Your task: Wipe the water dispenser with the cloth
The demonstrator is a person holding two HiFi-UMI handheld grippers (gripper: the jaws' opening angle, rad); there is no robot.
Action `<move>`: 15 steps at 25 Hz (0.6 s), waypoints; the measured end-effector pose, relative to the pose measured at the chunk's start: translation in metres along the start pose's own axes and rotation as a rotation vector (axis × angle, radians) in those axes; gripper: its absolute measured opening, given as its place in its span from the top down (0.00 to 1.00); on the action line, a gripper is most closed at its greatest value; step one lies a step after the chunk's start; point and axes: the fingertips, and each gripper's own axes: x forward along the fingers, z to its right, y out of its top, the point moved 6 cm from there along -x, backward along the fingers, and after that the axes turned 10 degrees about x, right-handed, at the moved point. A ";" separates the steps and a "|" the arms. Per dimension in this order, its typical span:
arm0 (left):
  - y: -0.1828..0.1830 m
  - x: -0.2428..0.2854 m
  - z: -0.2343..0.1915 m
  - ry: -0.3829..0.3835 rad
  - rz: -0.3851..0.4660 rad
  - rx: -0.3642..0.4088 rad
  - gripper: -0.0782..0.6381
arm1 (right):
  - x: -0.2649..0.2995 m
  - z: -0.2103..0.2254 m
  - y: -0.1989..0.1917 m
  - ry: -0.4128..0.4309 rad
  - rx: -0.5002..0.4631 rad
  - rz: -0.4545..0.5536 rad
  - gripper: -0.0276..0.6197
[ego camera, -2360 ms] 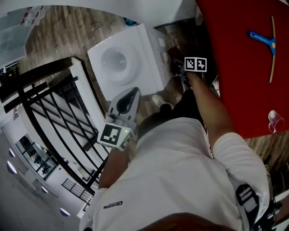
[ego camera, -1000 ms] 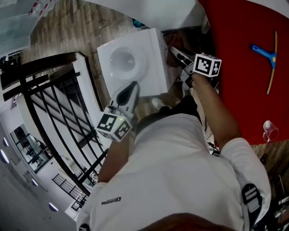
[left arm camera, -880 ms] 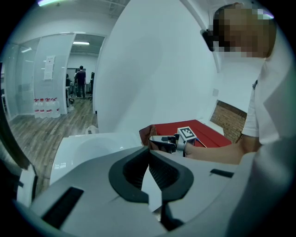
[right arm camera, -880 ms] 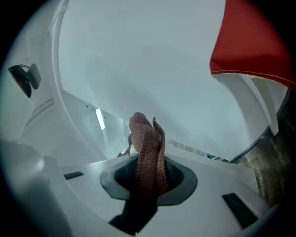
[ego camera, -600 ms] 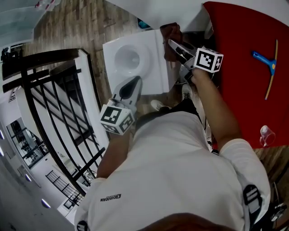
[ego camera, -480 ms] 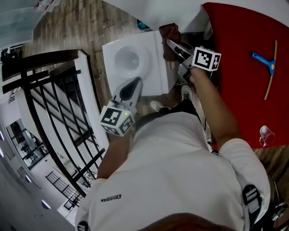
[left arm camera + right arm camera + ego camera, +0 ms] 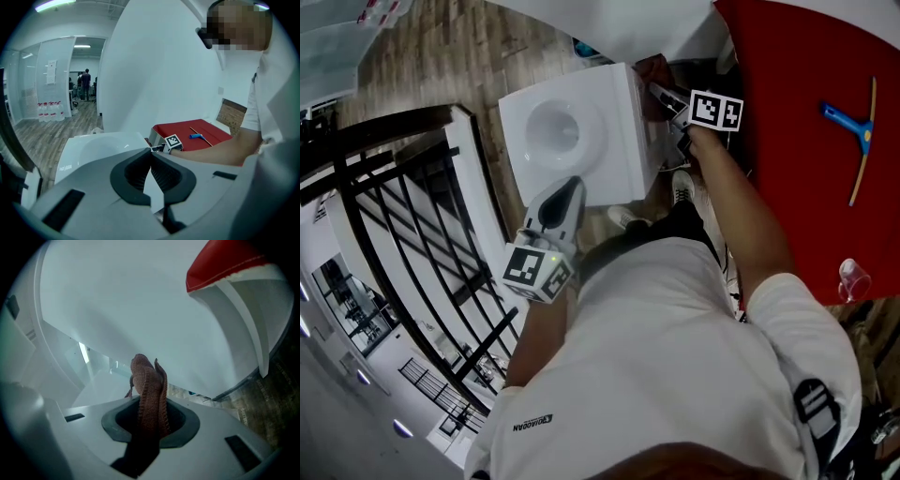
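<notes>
Standing beside red table (image 7: 806, 56), looking down on white water dispenser (image 7: 609, 141) on wood floor (image 7: 441, 56). Holding left gripper (image 7: 570, 190) over dispenser's near edge, fingers clenched together on nothing. Reaching right gripper (image 7: 664, 94) along dispenser's table-facing side, fingers grasping rust-brown cloth (image 7: 651, 68). Cloth seemingly pressing against dispenser's far upper corner. Noting blue squeegee (image 7: 848, 124) lying on table.

White box-shaped water dispenser (image 7: 581, 141) of smooth plastic, faintly glossy. Reddish-brown cloth (image 7: 149, 399) of coarse ribbed weave, matt. Grey left gripper (image 7: 151, 152) of matt moulded plastic, ridged inside the jaws. Floor (image 7: 469, 56) of grey-brown wood-grain planks; red table (image 7: 797, 141) smooth and matt.
</notes>
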 end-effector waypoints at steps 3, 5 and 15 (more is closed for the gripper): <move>-0.003 -0.005 -0.002 0.018 -0.004 -0.025 0.90 | 0.011 0.031 -0.004 -0.058 -0.022 -0.020 0.82; 0.000 -0.008 -0.002 0.026 -0.001 -0.042 0.90 | 0.017 0.049 -0.005 -0.098 -0.028 -0.043 0.82; -0.017 -0.016 0.008 0.007 -0.023 -0.060 0.90 | 0.040 0.133 -0.028 -0.249 0.009 -0.134 0.82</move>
